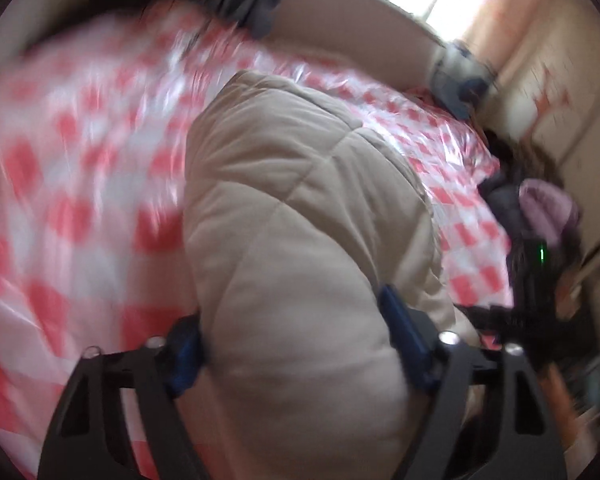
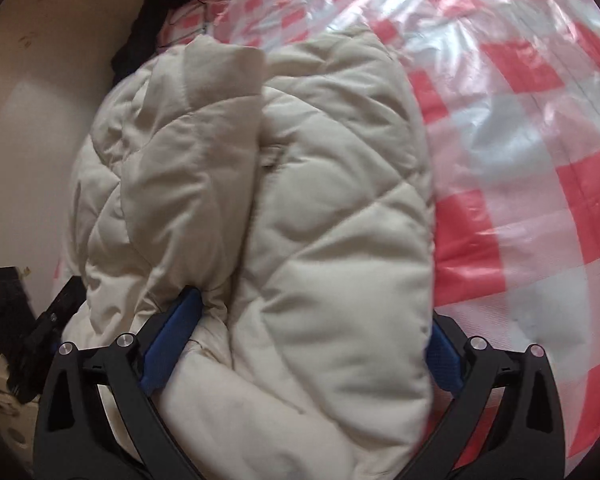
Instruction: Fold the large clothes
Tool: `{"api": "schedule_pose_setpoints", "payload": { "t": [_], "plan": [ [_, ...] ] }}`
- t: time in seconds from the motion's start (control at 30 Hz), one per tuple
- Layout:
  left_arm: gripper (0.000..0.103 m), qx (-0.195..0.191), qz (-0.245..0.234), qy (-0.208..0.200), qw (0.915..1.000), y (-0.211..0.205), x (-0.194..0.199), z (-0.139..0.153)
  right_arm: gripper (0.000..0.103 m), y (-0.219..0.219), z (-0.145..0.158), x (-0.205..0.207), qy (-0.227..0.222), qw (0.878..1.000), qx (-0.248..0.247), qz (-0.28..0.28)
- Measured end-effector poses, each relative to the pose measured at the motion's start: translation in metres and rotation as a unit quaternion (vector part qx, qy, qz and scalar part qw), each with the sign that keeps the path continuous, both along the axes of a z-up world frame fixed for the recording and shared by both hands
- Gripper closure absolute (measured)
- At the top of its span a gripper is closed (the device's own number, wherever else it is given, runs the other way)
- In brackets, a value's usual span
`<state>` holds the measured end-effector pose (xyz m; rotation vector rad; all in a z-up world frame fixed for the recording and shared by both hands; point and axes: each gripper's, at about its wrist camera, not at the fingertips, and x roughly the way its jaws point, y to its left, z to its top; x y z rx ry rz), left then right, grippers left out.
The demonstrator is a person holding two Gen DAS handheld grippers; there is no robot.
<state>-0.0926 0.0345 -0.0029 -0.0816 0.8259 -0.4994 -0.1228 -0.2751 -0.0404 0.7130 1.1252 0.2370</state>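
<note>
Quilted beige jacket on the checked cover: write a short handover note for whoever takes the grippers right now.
Left gripper: both pads pressed into a thick bundle of the quilted beige jacket.
Right gripper: also clamped wide on the jacket's near edge.
Jacket lies bunched and partly doubled over on the red-and-white checked cover, one sleeve folded across the top.
Done: rough fold-over. Left: probably flatten, square up, finish folding.

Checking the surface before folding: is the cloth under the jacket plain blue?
No, the cloth under the jacket is red-and-white checked.
</note>
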Motion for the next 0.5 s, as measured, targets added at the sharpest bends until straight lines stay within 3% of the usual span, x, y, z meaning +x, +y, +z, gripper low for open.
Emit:
{"api": "schedule_pose_setpoints", "payload": {
  "t": [0.13, 0.2, 0.27, 0.33, 0.37, 0.43, 0.5],
  "plan": [
    [0.033, 0.071, 0.033, -0.123, 0.9894, 0.014, -0.042, 0.049, 0.006, 0.042, 0.017, 0.009, -0.053, 0.997, 0.03, 0.054],
    [0.033, 0.1, 0.061, -0.133, 0.9842, 0.03, -0.047, 0.056, 0.006, 0.07, 0.019, 0.018, -0.066, 0.993, 0.039, 0.086],
    [0.027, 0.114, 0.106, -0.085, 0.9842, 0.057, -0.038, 0.046, 0.006, 0.104, 0.007, 0.03, -0.048, 0.991, 0.03, 0.122],
    [0.022, 0.112, 0.161, 0.017, 0.9805, 0.093, -0.014, 0.008, 0.006, 0.128, -0.01, 0.038, -0.017, 0.989, 0.006, 0.145],
    [0.021, 0.103, 0.182, 0.047, 0.9768, 0.109, -0.008, -0.007, 0.006, 0.13, -0.011, 0.039, -0.013, 0.989, 0.007, 0.147],
    [0.012, 0.069, 0.207, 0.053, 0.9745, 0.137, -0.012, -0.016, 0.006, 0.127, 0.001, 0.035, -0.008, 0.989, -0.001, 0.149],
    [0.007, 0.093, 0.219, 0.009, 0.9712, 0.134, -0.021, -0.006, 0.006, 0.12, 0.022, 0.029, -0.023, 0.99, -0.039, 0.13]
  ]
}}
